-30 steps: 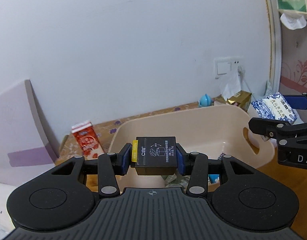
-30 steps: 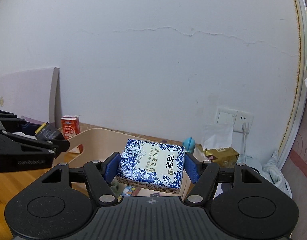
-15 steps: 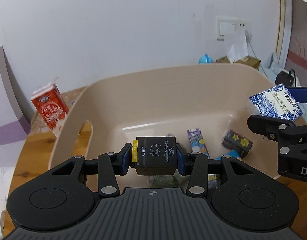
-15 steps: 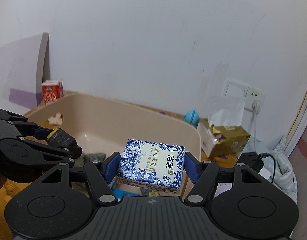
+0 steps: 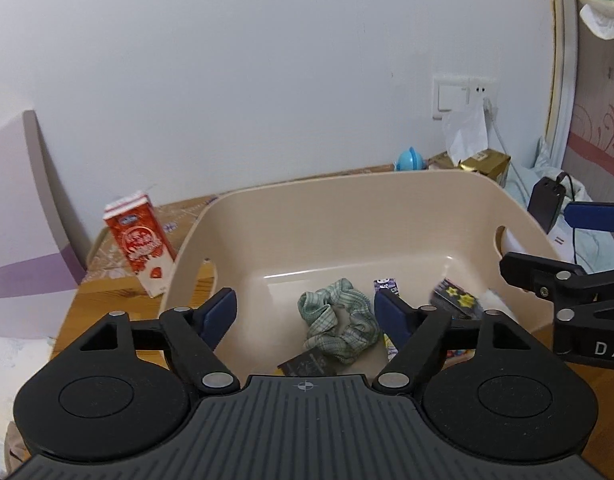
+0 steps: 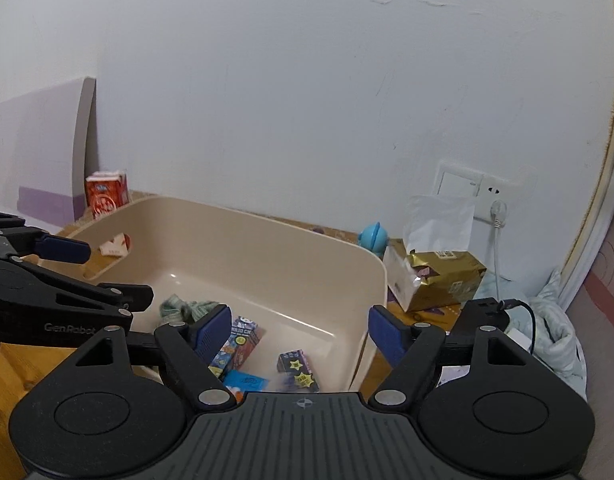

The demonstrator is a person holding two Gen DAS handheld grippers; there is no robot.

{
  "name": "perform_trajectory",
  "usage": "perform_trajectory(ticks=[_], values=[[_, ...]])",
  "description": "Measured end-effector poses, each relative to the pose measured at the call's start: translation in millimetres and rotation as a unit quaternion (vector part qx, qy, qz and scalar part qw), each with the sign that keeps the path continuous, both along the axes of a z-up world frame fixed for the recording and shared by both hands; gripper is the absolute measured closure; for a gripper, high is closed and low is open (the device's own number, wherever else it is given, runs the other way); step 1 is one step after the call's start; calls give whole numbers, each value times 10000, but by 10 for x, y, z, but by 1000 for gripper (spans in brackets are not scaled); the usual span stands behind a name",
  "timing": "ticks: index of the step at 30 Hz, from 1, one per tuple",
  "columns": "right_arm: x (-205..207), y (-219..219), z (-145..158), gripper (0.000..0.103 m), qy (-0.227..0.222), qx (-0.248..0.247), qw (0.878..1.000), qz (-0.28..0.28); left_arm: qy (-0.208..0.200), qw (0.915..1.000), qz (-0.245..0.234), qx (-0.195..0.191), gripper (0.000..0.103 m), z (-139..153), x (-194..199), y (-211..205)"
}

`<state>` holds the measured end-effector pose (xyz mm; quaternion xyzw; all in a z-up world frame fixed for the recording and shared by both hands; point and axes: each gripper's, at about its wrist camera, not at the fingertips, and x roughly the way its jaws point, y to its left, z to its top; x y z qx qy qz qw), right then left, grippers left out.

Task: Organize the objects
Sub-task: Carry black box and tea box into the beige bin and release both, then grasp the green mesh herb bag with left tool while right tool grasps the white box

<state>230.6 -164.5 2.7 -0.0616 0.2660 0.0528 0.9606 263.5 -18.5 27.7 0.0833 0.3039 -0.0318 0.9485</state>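
We hold our left gripper (image 5: 305, 312) and right gripper (image 6: 299, 330) over the beige plastic tub (image 5: 347, 204), both spread wide with nothing between the blue pads. Half a second ago the left clamped a small black box and the right a blue-and-white patterned tissue pack. The black box (image 5: 309, 364) now lies on the tub floor below the left gripper, touching a green checked scrunchie (image 5: 339, 326). We cannot find the tissue pack.
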Motion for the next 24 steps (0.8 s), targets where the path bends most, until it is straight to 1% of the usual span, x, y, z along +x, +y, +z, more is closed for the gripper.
perform_trajectory(ticks=[5, 6, 7, 10, 13, 16, 19, 24], values=[[-285, -8, 126, 22, -101, 120, 9999, 5, -47, 10000, 76, -25, 23, 129, -290, 65], [-347, -5, 148, 21, -114, 122, 9999, 13, -50, 10000, 77, -17, 23, 141, -358, 70], [-409, -5, 165, 18, -130, 127, 9998, 26, -55, 10000, 82, -5, 23, 151, -422, 75], [-581, 6, 193, 16, -133, 130, 9998, 89, -56, 9999, 133, -16, 23, 160, -611, 89], [-735, 41, 180, 15, -83, 91, 9998, 160, 37, 9998, 193, -31, 23, 129, -756, 102], [-875, 75, 131, 13, -7, 92, 9997, 217, 161, 9996, 228, -31, 23, 48, -909, 112], [-984, 109, 50, 10, 86, 67, 9996, 265, 382, 9989, 267, -51, 23, -79, -1034, 114], [-1119, 136, -129, 7, 315, 39, 9988, 363, 816, 9962, 271, -132, 23, -386, -1166, 100]])
